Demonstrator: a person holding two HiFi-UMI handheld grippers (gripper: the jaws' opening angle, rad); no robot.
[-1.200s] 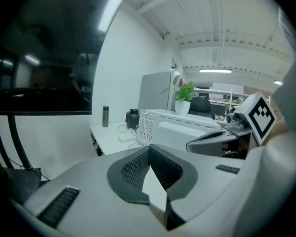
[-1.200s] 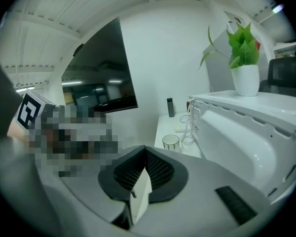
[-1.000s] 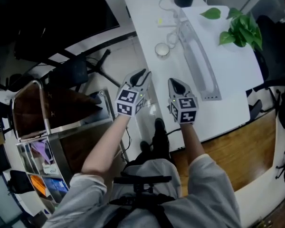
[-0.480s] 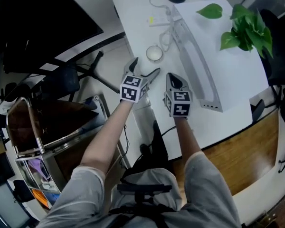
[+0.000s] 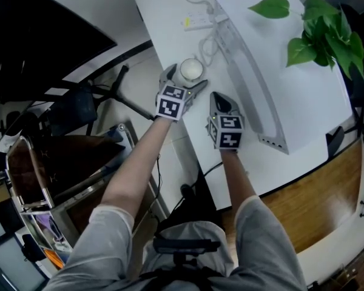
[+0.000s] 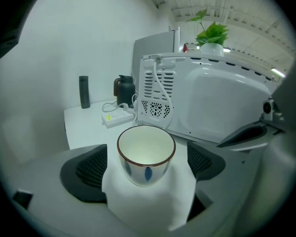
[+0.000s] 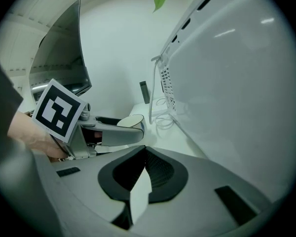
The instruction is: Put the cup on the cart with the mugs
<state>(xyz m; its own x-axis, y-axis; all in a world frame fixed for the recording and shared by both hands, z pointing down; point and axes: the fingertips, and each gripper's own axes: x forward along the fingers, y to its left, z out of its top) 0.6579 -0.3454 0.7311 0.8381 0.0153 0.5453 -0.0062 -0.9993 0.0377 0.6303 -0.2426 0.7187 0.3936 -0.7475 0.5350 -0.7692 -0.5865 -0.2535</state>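
Note:
A white cup (image 5: 190, 70) with a brown rim and blue leaf marks stands upright near the left edge of the white table (image 5: 170, 17). My left gripper (image 5: 187, 79) is open. Its jaws have just been opening, and the cup (image 6: 146, 154) stands between them with a gap to each pad. My right gripper (image 5: 222, 100) is shut and empty, just right of the left one, over the table. In the right gripper view the cup (image 7: 129, 121) shows behind the left gripper's finger (image 7: 116, 133).
A large white curved appliance (image 5: 255, 83) lies right of the cup, with a power strip (image 5: 197, 22) and cables behind it. A green plant (image 5: 318, 29) sits far right. A metal cart (image 5: 33, 180) and an office chair (image 5: 79, 102) stand on the floor at left.
Both grippers moved forward and down toward the cup. The left jaws went from nearly shut to wide open and now straddle the cup.

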